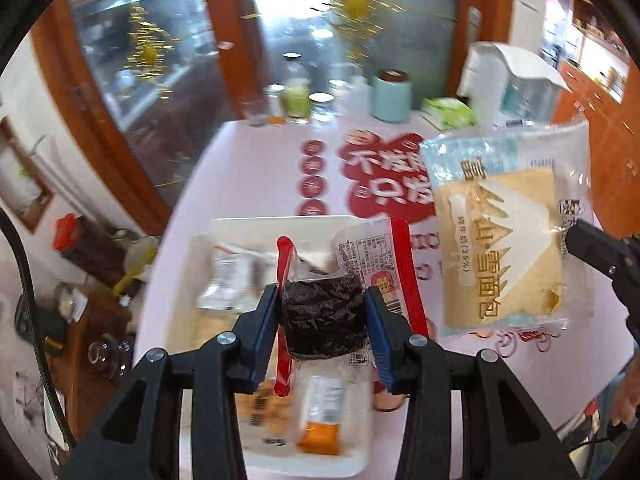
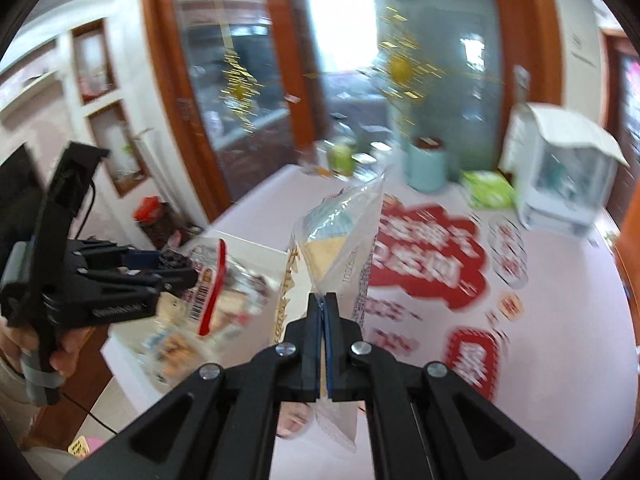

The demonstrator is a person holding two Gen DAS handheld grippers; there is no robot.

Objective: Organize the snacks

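Left wrist view showed the seaweed rice roll pack (image 1: 325,316) pinched between the left gripper (image 1: 325,312) above the white tray (image 1: 240,226); soft, crinkly, probably light. The right gripper (image 2: 323,304), fully closed, held the bread packet (image 1: 504,236) by its thin edge seal.

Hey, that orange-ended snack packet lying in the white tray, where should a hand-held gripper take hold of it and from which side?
Grip the orange-ended packet across its narrow middle, coming straight down from above. It lies flat in the white tray with other wrappers close alongside, so a side approach looks blocked.
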